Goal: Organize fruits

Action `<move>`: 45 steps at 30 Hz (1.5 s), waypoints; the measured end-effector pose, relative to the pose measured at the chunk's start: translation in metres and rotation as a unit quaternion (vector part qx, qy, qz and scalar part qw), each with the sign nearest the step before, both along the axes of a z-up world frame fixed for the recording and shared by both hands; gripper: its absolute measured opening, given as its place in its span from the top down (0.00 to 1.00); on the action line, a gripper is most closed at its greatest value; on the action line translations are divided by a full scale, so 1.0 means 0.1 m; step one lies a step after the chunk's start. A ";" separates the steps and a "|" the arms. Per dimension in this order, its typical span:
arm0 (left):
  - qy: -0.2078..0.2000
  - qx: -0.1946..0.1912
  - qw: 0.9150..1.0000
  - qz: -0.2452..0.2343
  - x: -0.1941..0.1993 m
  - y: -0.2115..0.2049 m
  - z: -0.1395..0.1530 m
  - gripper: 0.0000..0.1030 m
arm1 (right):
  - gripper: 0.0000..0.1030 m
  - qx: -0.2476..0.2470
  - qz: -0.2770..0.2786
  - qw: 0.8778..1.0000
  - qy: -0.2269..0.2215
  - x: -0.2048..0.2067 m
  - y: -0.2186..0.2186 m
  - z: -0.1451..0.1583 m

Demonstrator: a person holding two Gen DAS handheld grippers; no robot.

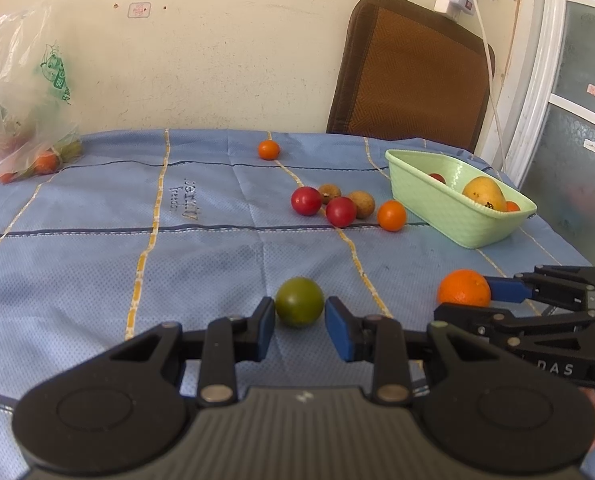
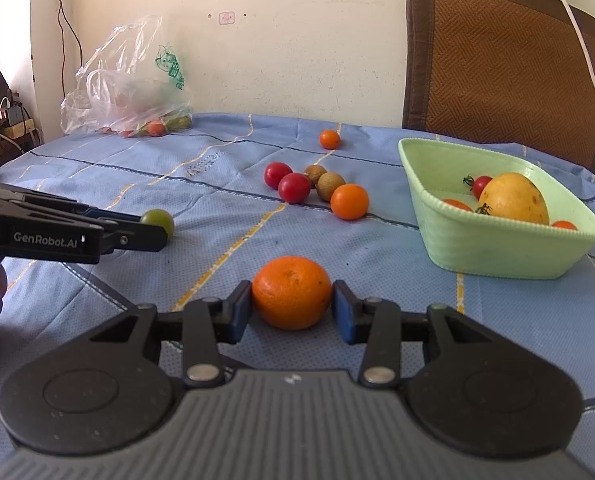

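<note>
Blue-clothed tabletop (image 1: 97, 240): left gripper (image 1: 299, 320) has jaws closed on a green fruit (image 1: 299, 301); right gripper (image 2: 292, 307) clamps an orange (image 2: 292, 292). Grasping appears complete; next, lift both clear and carry them past the loose fruit to the basket (image 2: 497, 252) beyond.

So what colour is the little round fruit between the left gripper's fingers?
The fruit is dull olive green. The left wrist view shows it best.

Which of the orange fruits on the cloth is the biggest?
The big orange between the right hand-held gripper's blue pads; the loose orange ones farther back are much smaller.
</note>
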State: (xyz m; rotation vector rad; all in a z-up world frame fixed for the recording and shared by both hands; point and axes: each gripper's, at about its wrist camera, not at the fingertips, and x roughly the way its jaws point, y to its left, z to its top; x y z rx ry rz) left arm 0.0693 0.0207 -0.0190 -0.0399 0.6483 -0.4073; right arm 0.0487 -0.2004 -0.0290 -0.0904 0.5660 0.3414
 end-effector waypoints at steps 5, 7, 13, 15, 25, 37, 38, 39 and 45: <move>0.000 -0.001 1.000 0.000 0.00 0.00 0.00 0.72 | 0.55 0.000 -0.001 1.000 -0.001 -0.01 0.00 0.00; -0.001 -0.001 1.000 0.000 0.00 0.00 0.00 0.72 | 0.55 0.001 -0.001 1.000 0.000 -0.01 0.00 0.00; 0.000 -0.001 1.000 0.000 0.00 0.00 0.00 0.72 | 0.55 -0.001 0.000 1.000 0.000 0.00 0.01 -0.01; 0.000 -0.001 1.000 0.000 0.00 0.00 0.00 0.72 | 0.55 -0.001 0.000 1.000 0.001 0.00 0.01 -0.01; 0.000 -0.001 1.000 0.000 0.00 0.00 0.00 0.72 | 0.55 -0.001 0.000 1.000 0.001 0.01 0.01 -0.01; 0.001 0.019 1.000 -0.012 0.03 -0.11 -0.01 0.72 | 0.57 -0.003 0.001 1.000 -0.002 0.00 0.02 -0.02; 0.000 0.022 1.000 -0.012 0.03 -0.12 -0.01 0.72 | 0.58 -0.003 0.001 1.000 -0.003 0.00 0.02 -0.02; -0.001 0.023 1.000 -0.013 0.03 -0.12 -0.01 0.72 | 0.58 -0.003 0.000 1.000 -0.005 -0.01 0.02 -0.02; -0.014 0.027 0.999 -0.013 0.00 -0.16 0.02 0.74 | 0.58 0.017 -0.011 0.999 -0.030 -0.06 -0.06 0.02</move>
